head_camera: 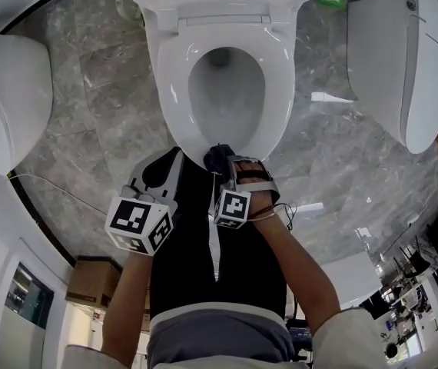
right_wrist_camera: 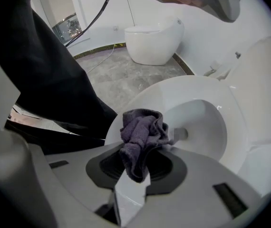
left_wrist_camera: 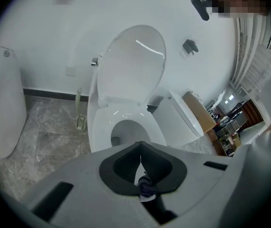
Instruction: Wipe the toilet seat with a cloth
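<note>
Right gripper (right_wrist_camera: pixel 138 156): jaws clamped on the cloth (right_wrist_camera: pixel 142 129). It's a dark grey-purple terry, soft nap, bunched into a loose wad with a tail hanging down between the pads. The wad sits at the front rim of the toilet seat (head_camera: pixel 171 91); can't tell if it's pressing on the rim.

Left gripper (left_wrist_camera: pixel 140 148): jaws together, pads meeting along a thin seam, hovering off to the side of the rim. There's a small dark bit at the base of the seam, and I can't tell what it is.

The seat is a glossy white oval ring, smooth, with highlights along it. The bowl (head_camera: pixel 227 91) is a duller white. The lid (left_wrist_camera: pixel 135 65) is up, a rounded shell leaning against the white wall.

Surroundings:
- floor (head_camera: pixel 88 121): polished grey marbled stone
- another white toilet on each side, left (head_camera: pixel 4 98) and right (head_camera: pixel 403 68), both well apart from mine
- thin cable (head_camera: pixel 58 187) lying on the floor on the left

In the way: the wad covers my right jaw tips, and my black clothing (right_wrist_camera: pixel 45 80) fills the left of the right gripper view.
</note>
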### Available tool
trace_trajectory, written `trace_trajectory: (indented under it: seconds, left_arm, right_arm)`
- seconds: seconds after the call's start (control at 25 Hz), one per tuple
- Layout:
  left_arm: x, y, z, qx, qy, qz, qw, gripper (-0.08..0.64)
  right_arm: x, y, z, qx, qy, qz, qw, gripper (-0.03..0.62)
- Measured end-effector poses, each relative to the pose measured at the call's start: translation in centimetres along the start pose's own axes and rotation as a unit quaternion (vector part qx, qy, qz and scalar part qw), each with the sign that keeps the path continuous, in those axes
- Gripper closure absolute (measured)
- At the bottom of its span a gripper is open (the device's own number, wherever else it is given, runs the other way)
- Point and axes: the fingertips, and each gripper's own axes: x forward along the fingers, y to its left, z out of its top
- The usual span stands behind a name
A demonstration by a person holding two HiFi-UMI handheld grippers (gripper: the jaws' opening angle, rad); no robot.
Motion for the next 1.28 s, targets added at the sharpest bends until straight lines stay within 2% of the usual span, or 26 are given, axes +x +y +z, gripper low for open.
trace_trajectory:
  seconds: [0.32,0.8,1.28]
  left_arm:
    - [1.7,-2.3,0.5,0.018,0.007,-0.001,0.9998,0.551]
    - [3.3,-5.0,0.7,0.019,0.014,0.003,0.9997,0.551]
    - [4.6,-6.3,1.8,0.01,0.011,0.014,0.9998,0.551]
  right_arm:
    - [-1.5,0.2,-3.3,0.03,-0.028,-0.007,0.999,0.503]
    - [-2.8,-1.9,-8.0,0.064,-0.079,0.007,0.995,0.503]
    - [-3.3,-6.6,-11.2,0.057,-0.1,0.007,0.993,0.503]
